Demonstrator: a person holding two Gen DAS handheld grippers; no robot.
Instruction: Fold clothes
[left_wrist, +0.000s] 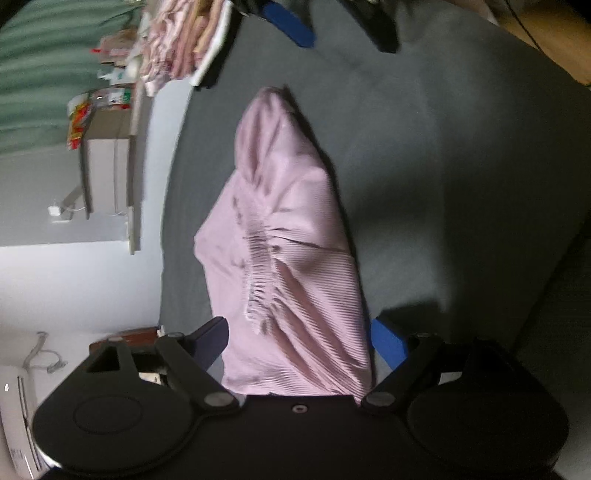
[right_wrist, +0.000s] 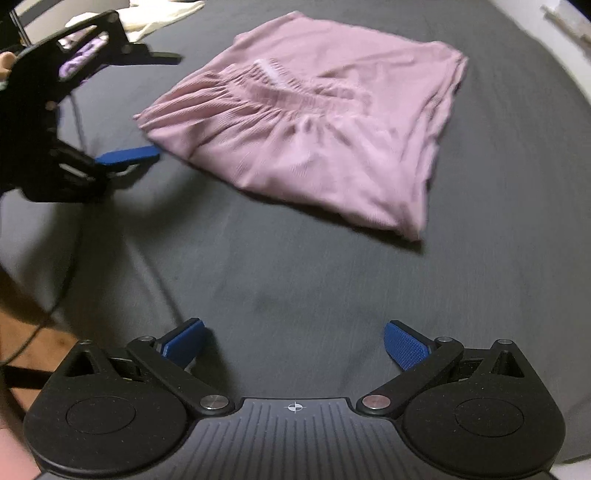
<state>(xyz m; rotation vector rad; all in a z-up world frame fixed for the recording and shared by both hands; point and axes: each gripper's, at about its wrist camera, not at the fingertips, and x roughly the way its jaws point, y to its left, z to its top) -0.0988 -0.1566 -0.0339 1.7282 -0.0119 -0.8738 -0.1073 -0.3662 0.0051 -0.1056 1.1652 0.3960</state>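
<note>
A pink ribbed garment (right_wrist: 314, 125) with a gathered elastic waistband lies folded on the dark grey surface (right_wrist: 295, 277). In the left wrist view the pink garment (left_wrist: 291, 258) fills the space between the fingers of my left gripper (left_wrist: 299, 339), which stand wide apart and do not press on it. From the right wrist view, the left gripper (right_wrist: 166, 105) sits at the garment's left corner, one finger above and one blue finger (right_wrist: 125, 155) below. My right gripper (right_wrist: 295, 343) is open over bare surface in front of the garment, with nothing between its fingers. It also shows at the top as the right gripper (left_wrist: 336, 29).
A pile of pink and white clothes (left_wrist: 177, 40) lies at the far end of the surface. A cream cloth (right_wrist: 162, 14) lies beyond the garment. A cable (right_wrist: 70, 258) runs down off the left edge toward a wooden floor (right_wrist: 22, 332).
</note>
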